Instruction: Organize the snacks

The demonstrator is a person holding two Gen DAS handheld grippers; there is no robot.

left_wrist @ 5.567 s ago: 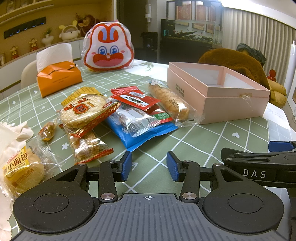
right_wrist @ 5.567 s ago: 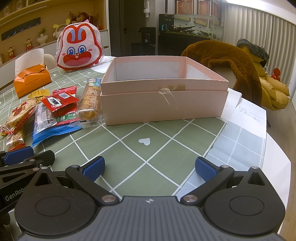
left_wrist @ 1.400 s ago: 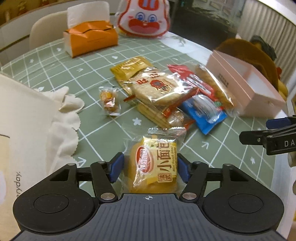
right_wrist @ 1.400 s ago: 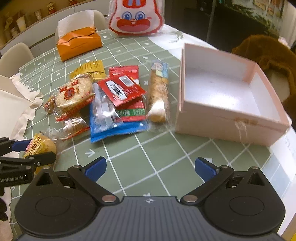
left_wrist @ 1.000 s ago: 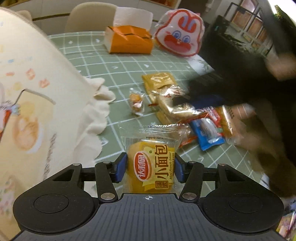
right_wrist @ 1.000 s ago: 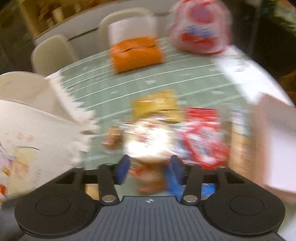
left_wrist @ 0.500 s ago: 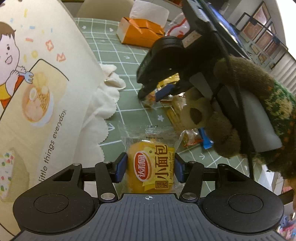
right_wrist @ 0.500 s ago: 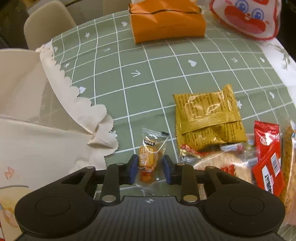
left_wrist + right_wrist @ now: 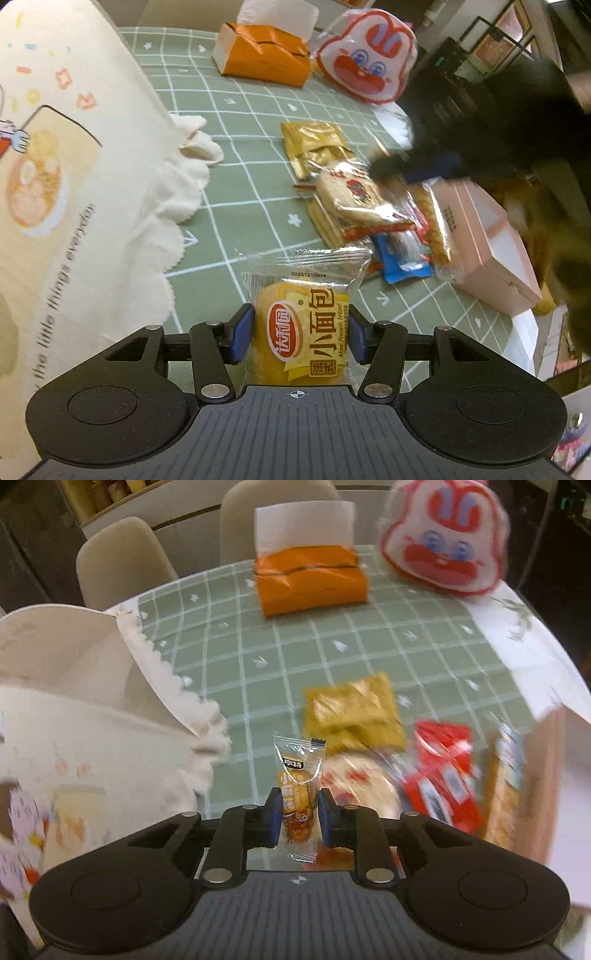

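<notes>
While left tongs (image 9: 301, 334) clench bread packet (image 9: 304, 332) (lifted), right tongs (image 9: 297, 818) clench small candy (image 9: 298, 794).

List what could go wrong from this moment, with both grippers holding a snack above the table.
The left gripper pinches the yellow mini French bread packet by its soft sides; the slick wrapper could slip out or the bread get crushed.

The right gripper holds only the small orange candy in clear wrap, a narrow hold that may twist loose.

The right wrist view is motion-blurred, so a fast swing near the cream paper bag could clip it.
</notes>
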